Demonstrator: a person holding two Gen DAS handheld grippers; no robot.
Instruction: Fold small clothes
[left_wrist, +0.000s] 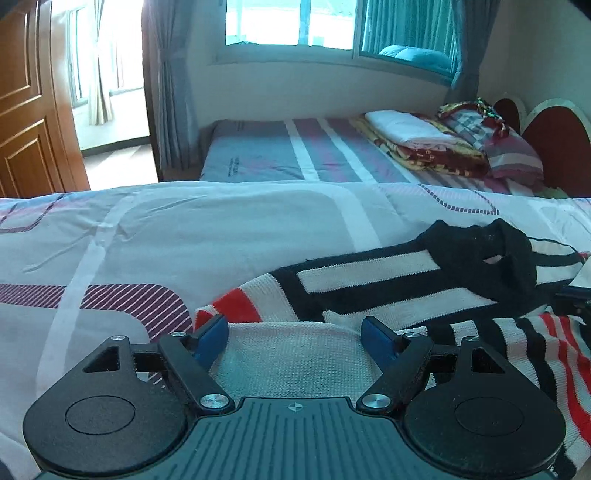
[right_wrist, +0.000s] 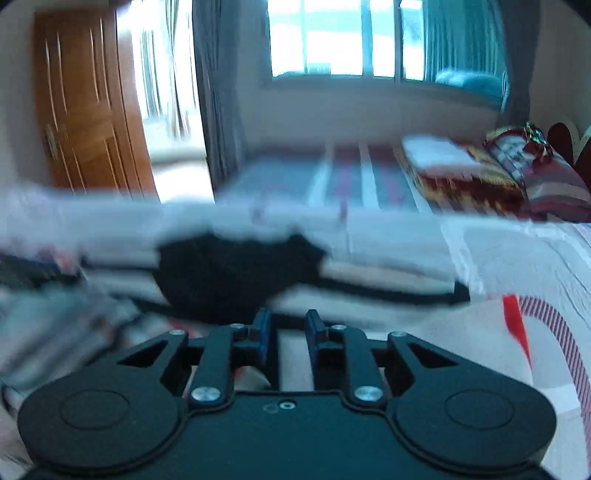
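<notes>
A small knit sweater (left_wrist: 369, 280) with black, white and red stripes and a black collar (left_wrist: 491, 251) lies spread on the pale bedspread (left_wrist: 184, 236). My left gripper (left_wrist: 295, 334) is open wide just above a white part of the sweater near its edge; its blue pads (left_wrist: 212, 338) do not press the cloth. The right wrist view is blurred. There the black collar (right_wrist: 236, 269) lies just ahead of my right gripper (right_wrist: 288, 328). The right jaws stand a narrow gap apart over pale knit, with nothing visibly pinched between them.
A second bed (left_wrist: 295, 155) with striped sheets stands behind, with folded blankets and pillows (left_wrist: 424, 144) at its right end. A wooden door (left_wrist: 29, 110) is at the left, and a window (left_wrist: 288, 22) with curtains at the back.
</notes>
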